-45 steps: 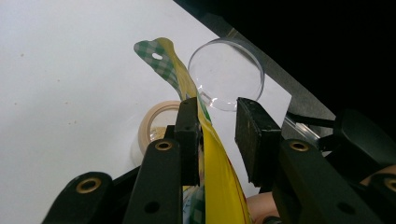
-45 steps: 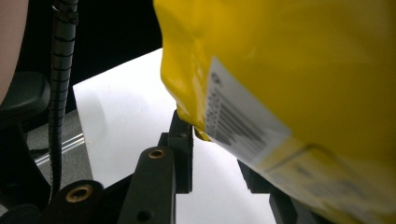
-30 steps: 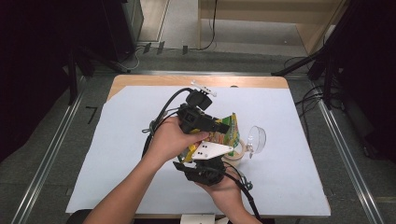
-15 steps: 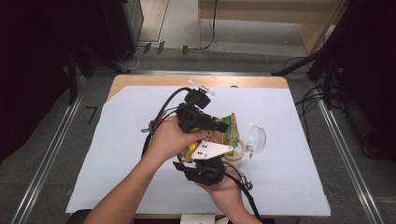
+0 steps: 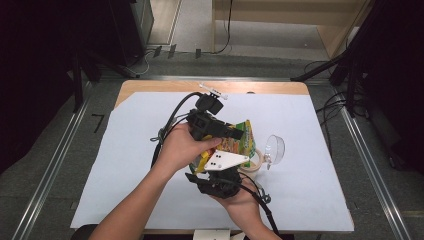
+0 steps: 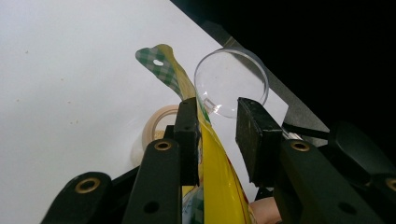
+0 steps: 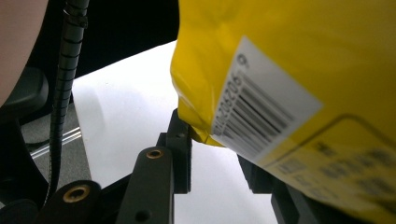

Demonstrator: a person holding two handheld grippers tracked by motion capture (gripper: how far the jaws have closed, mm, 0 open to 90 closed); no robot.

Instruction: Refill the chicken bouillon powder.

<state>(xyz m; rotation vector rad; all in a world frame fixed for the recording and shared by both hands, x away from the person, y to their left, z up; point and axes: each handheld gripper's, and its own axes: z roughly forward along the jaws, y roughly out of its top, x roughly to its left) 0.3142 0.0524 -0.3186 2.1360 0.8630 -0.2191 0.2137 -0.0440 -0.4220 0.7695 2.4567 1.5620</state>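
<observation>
**Snack pouch held between two grippers above the table: little change**

Nothing of note has shifted since the earlier high-view frames: both hands sit where they were, and the yellow snack pouch [image 5: 239, 141] keeps its place between them.

Left gripper [image 5: 235, 133]: its jaws stand partly apart with the pouch's thin upper edge between them. In the left gripper view the pouch [image 6: 212, 163] lies against the left-hand pad [image 6: 188, 140], while a clear gap separates it from the other pad. Judged not clamped; the pads do not press from both sides.

Right gripper [image 7: 212, 154]: the pouch's lower corner [image 7: 280, 84], barcode side facing the camera, hangs over and between the jaws. Whether the pads bite on it cannot be told, as the far jaw is covered by the pouch.

Relation governing the next move: the pouch's long axis runs straight ahead from the left gripper, along its jaws, ending in the green-checked hang tab [image 6: 156, 59]. The left gripper is the nearer to that top seam, the right to the bottom corner. Any pull or tear would likely need the left jaws closed first.

Beyond the left jaws lie a clear plastic cup [image 6: 231, 81] on its side and a tape roll [image 6: 156, 122], both on the white table cover [image 5: 125, 165], near the pouch but apart from the grippers.
</observation>
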